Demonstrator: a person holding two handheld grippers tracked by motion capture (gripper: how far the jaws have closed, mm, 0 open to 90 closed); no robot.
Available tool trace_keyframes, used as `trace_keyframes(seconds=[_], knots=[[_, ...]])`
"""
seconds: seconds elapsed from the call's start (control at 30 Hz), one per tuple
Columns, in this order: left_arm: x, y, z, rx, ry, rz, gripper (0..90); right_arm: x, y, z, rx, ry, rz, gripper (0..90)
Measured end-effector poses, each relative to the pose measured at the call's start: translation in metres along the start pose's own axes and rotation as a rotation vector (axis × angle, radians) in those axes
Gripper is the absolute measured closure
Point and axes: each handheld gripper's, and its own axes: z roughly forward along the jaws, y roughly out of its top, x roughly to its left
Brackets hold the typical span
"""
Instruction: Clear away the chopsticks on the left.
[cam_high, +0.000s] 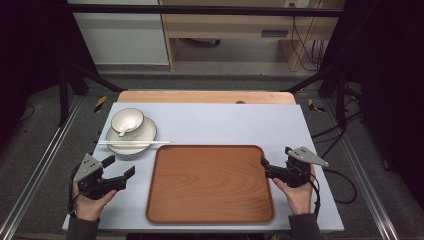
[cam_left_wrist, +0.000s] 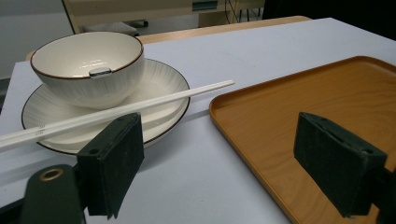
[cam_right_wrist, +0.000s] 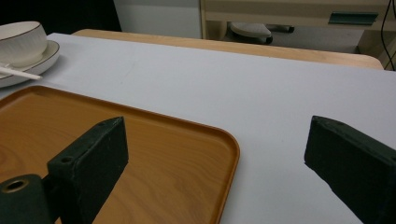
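Here, pale blue table mat, wooden tray, left tongs wide, right tongs wide, grey floor.

- Wooden tray is lying flat on the pale table cover, near the front edge: rectangular, rounded corners, low raised rim, orange-brown grain, nothing sitting in it.
- White bowl with dark rim is standing upright on a ribbed white plate, set toward the plate's far left side, behind the tray's left corner.
- White chopsticks are resting level across the plate's near edge, tips pointing toward the tray.
- A spoon handle is showing inside the bowl.
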Motion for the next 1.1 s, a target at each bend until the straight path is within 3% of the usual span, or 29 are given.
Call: trace_keyframes(seconds=[0.23,0.6,0.8,0.97,1.1], knots=[[0.003,0.004,-0.001,0.005,-0.017,0.017,16.8,-0.001,-0.001,0.0,0.005,-0.005,0.0,6.3],[0.02,0.02,0.007,0.072,-0.054,0.093,18.4,0.006,0.003,-0.002,0.001,0.006,-0.006,6.9],[0.028,0.029,0.01,0.083,-0.061,0.117,19.8,0.008,0.004,0.0,0.009,0.009,-0.019,7.0],[0.041,0.036,0.024,0.117,-0.08,0.139,21.2,0.01,0.004,0.002,0.014,0.015,-0.024,7.0],[0.048,0.033,0.034,0.164,-0.065,0.148,22.4,0.011,0.003,0.003,0.023,0.014,-0.029,7.0]])
